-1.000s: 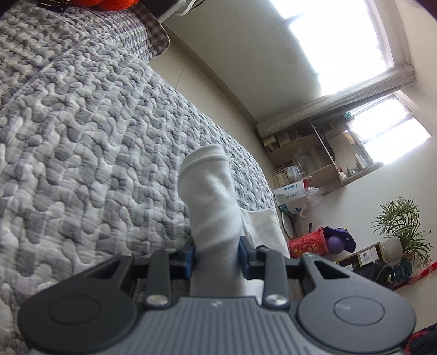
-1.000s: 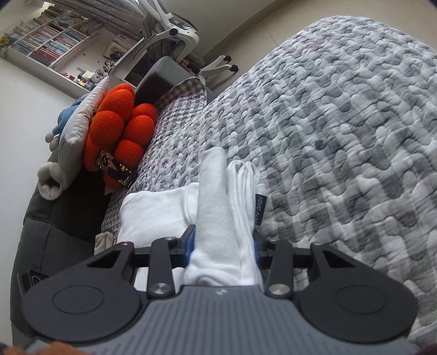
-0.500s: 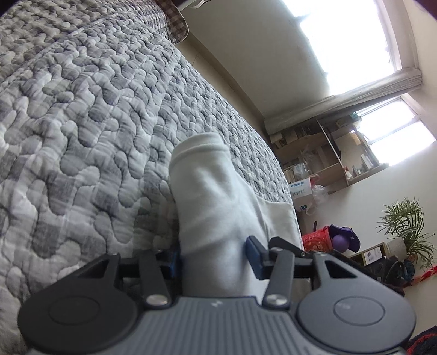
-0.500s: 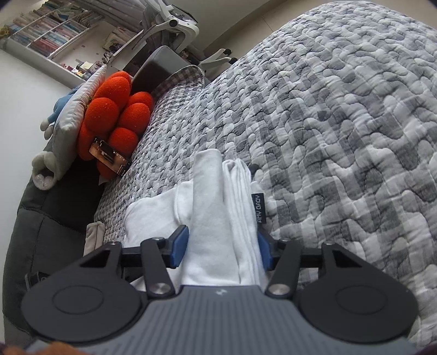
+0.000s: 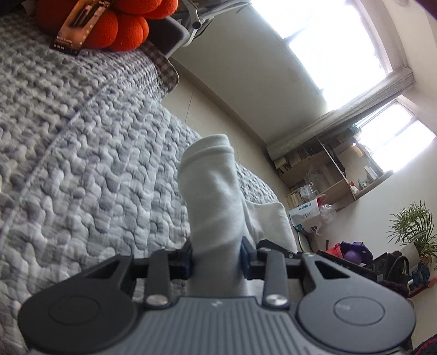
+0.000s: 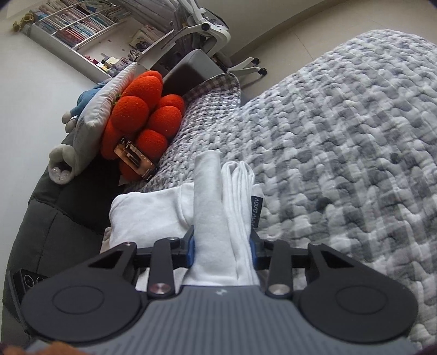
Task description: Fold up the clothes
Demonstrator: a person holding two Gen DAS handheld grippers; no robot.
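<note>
A white garment (image 5: 213, 196) is bunched into a thick roll that sticks forward out of my left gripper (image 5: 216, 259), which is shut on it. More of the white cloth trails off to the right, over the grey quilt (image 5: 82, 177). In the right wrist view the white garment (image 6: 209, 207) shows as several stacked folds with a small dark label (image 6: 256, 209) at the right. My right gripper (image 6: 221, 248) is shut on these folds, and a looser part of the cloth spreads to the left. The fingertips of both grippers are hidden by fabric.
An orange plush cushion (image 6: 142, 117) with a card tag leans at the head of the quilt (image 6: 341, 136), beside a white pillow and soft toys. An office chair (image 6: 202, 24) and bookshelves stand behind. A dark padded edge (image 6: 54, 218) lies left. Shelves, boxes and a plant (image 5: 412, 226) stand near the window.
Half a second ago both pairs of jaws stood wider around the cloth; now they are pressed in on it again. The left view has swung so the orange cushion shows.
</note>
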